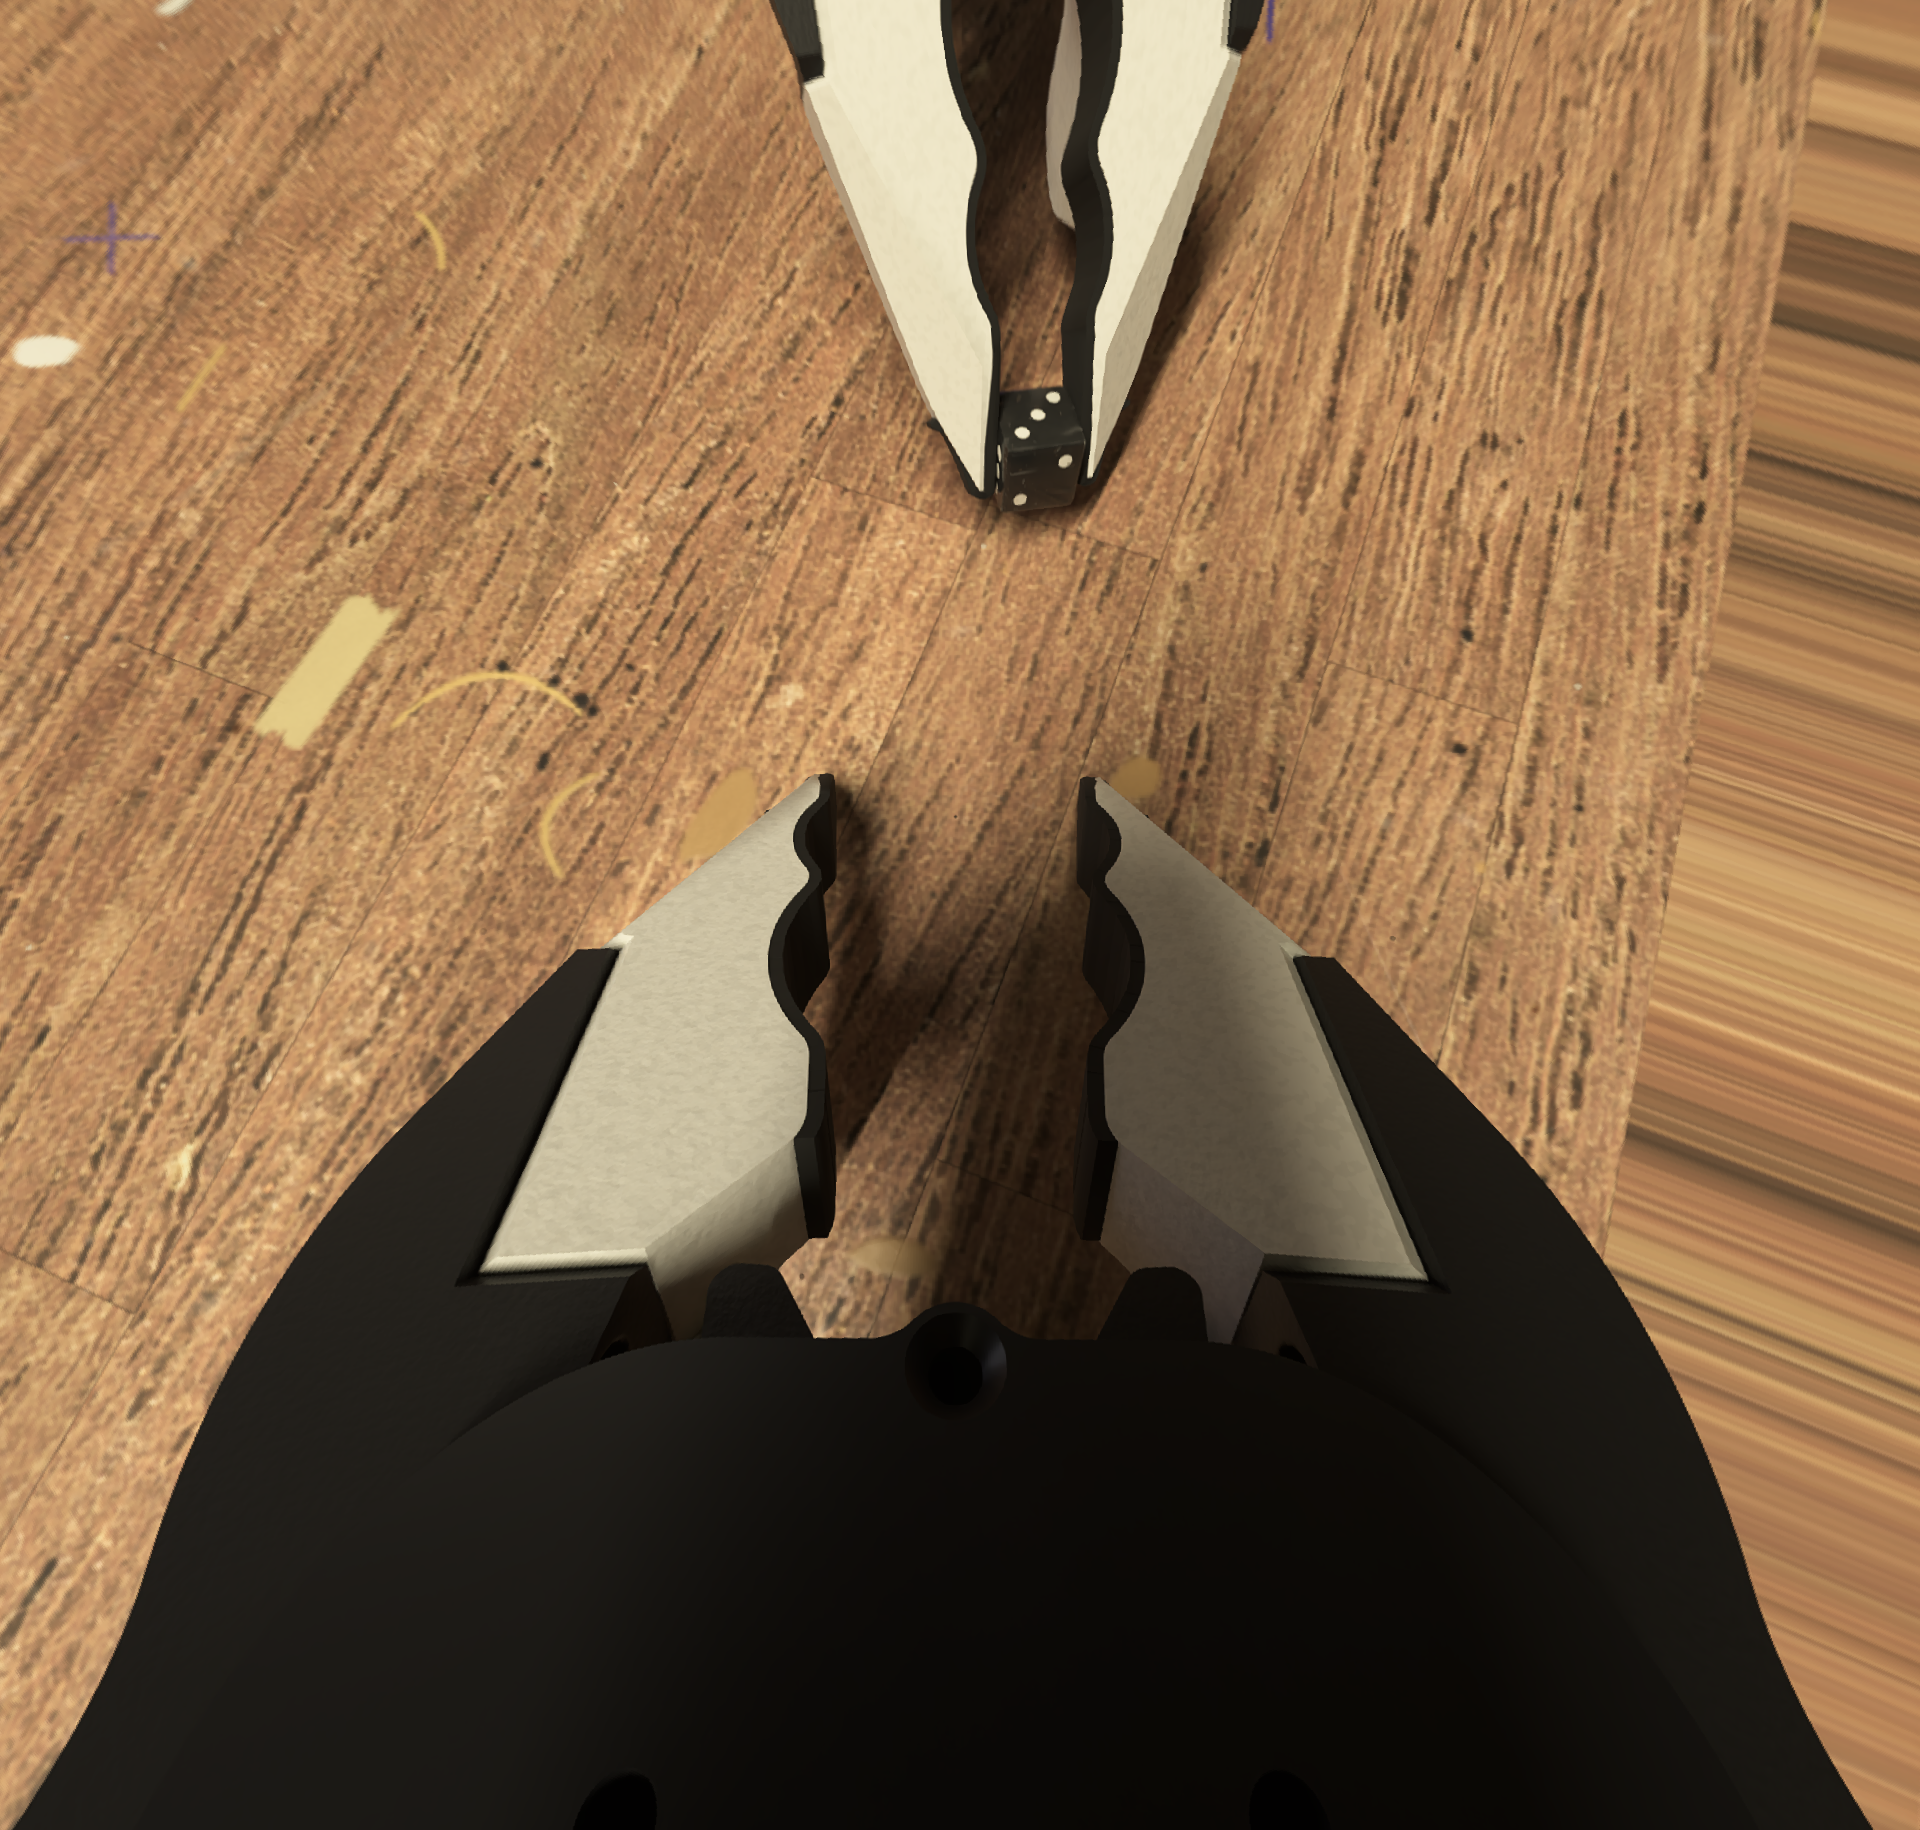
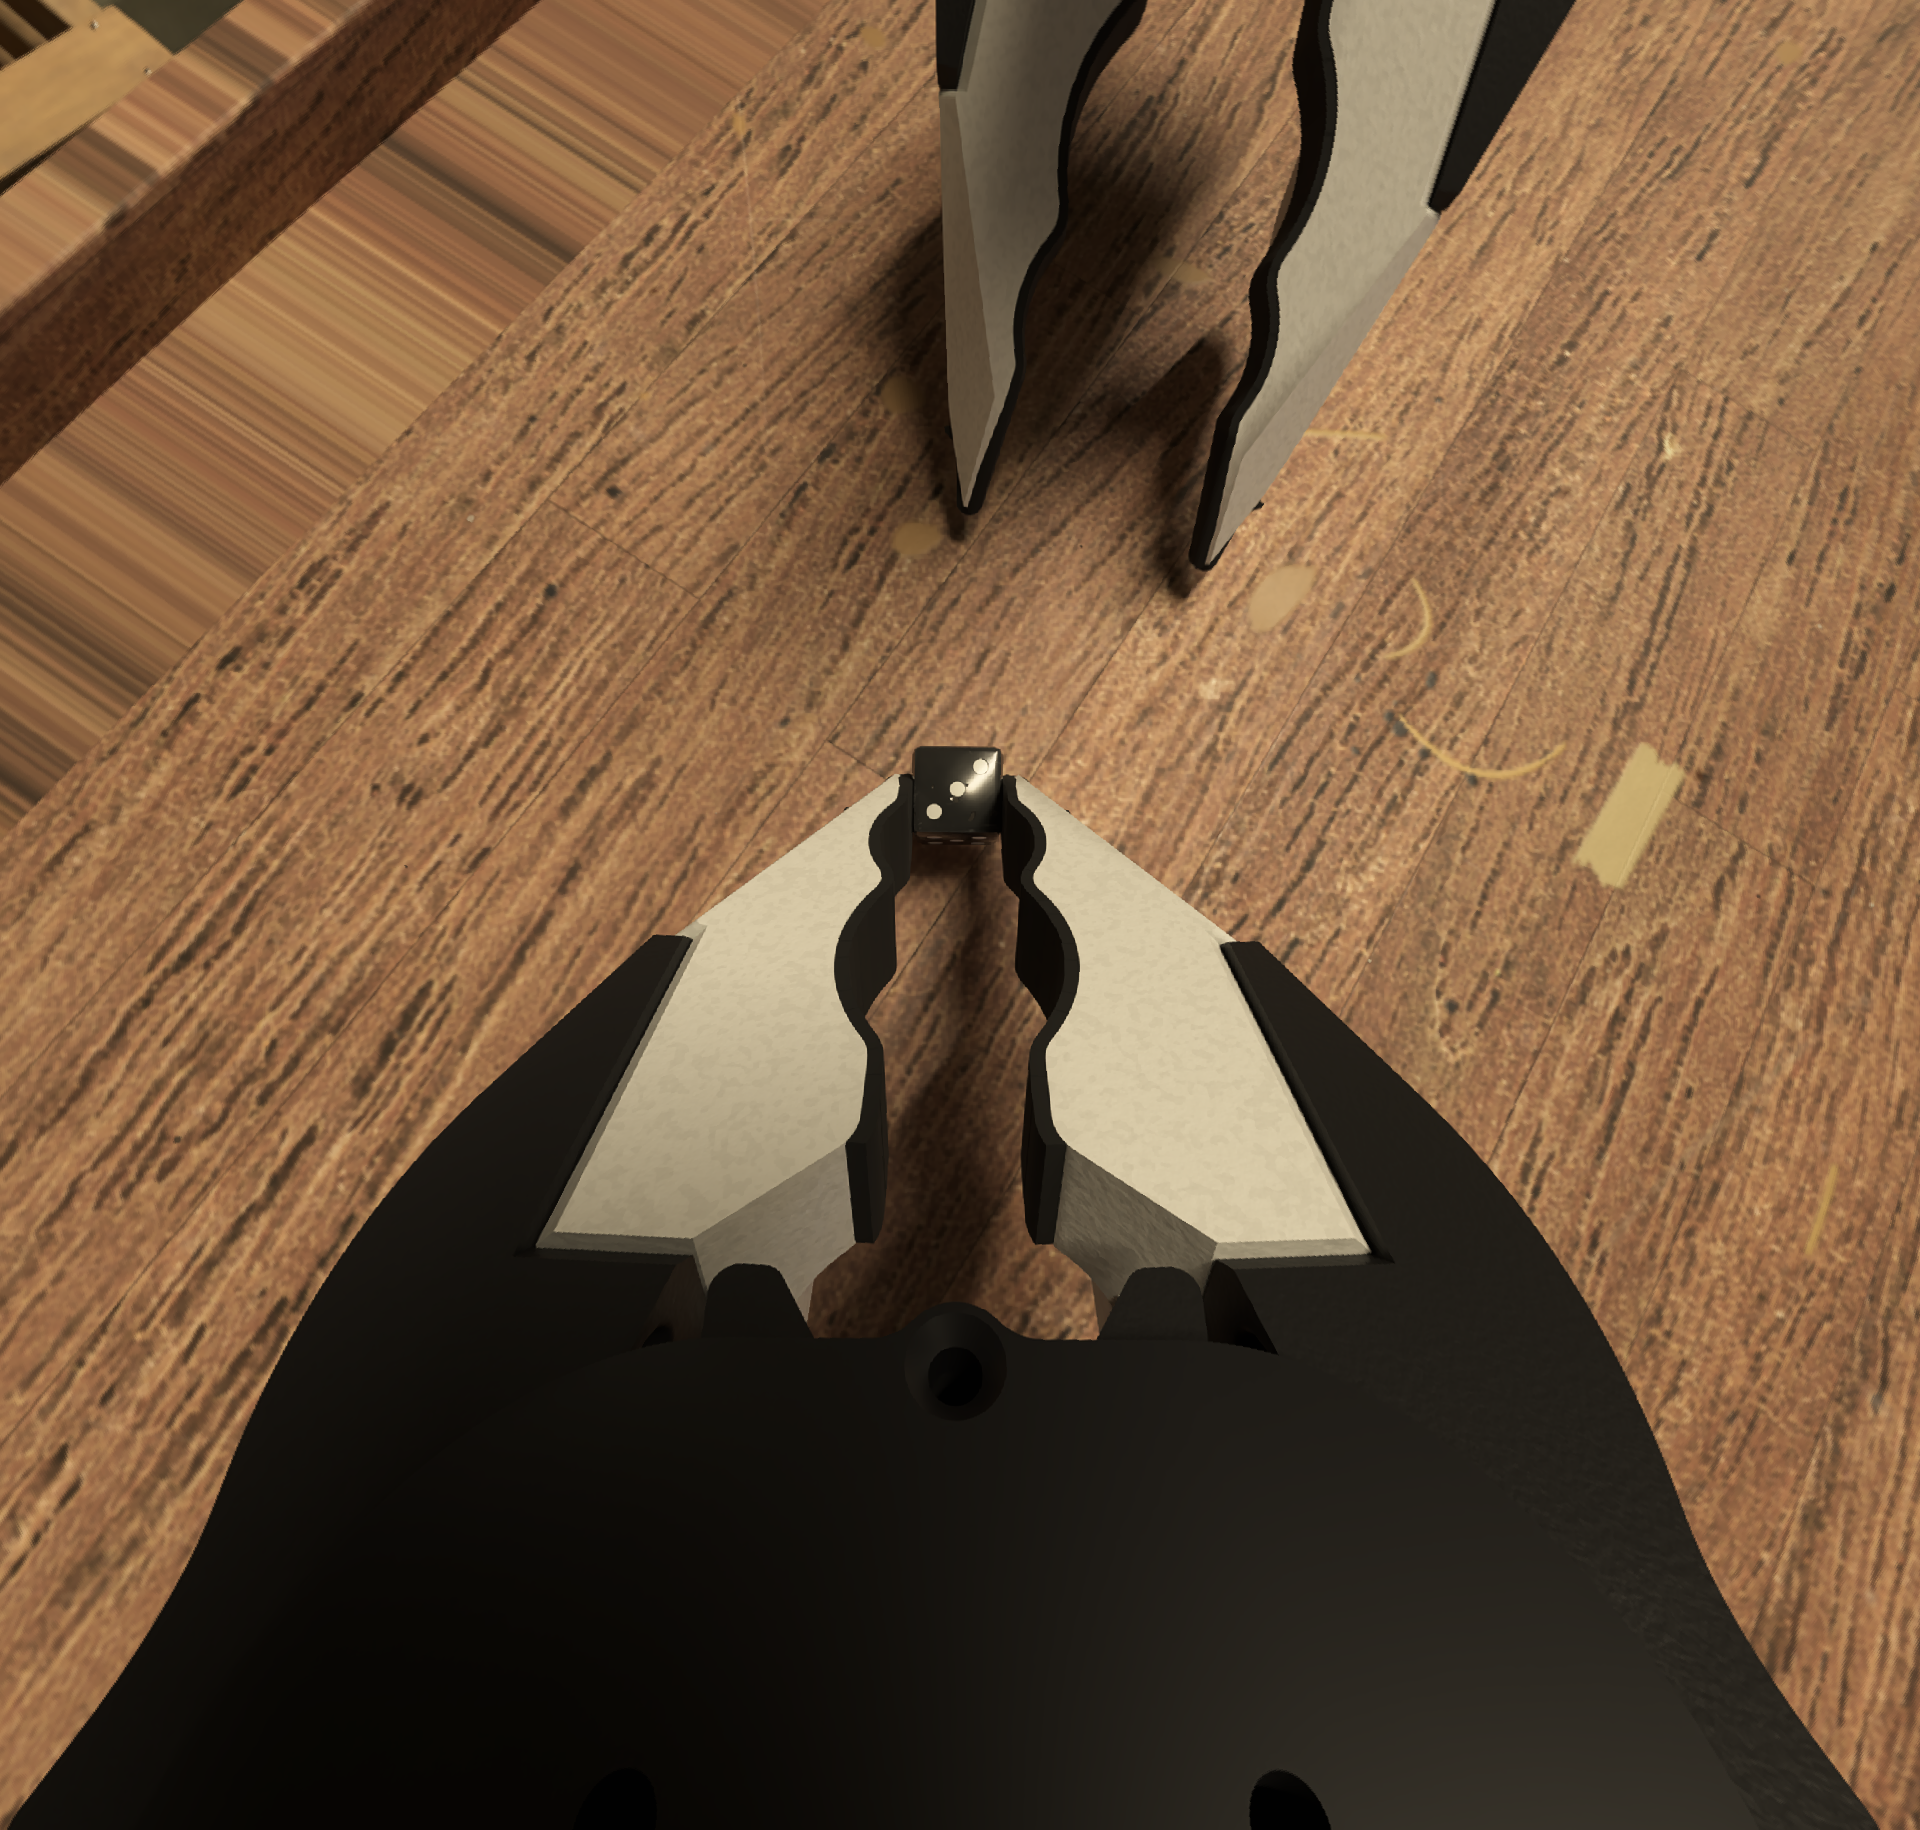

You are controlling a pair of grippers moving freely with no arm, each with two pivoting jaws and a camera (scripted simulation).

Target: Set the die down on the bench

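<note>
A small black die (image 2: 956,795) with white pips sits pinched between the tips of my right gripper (image 2: 957,806), which is shut on it. In the left wrist view the same die (image 1: 1036,448) shows between the right gripper's tips (image 1: 1036,466), at or just above the wooden bench (image 1: 520,492); I cannot tell if it touches. My left gripper (image 1: 956,793) is open and empty, facing the die from a short distance. It also shows in the right wrist view (image 2: 1086,533), tips close to the bench (image 2: 520,845).
The bench edge (image 1: 1704,741) runs along the right in the left wrist view, with a striped wooden floor (image 1: 1829,637) beyond. In the right wrist view the edge (image 2: 436,346) lies at upper left. Pale tape scraps (image 1: 324,671) and shavings (image 2: 1475,757) mark the bench.
</note>
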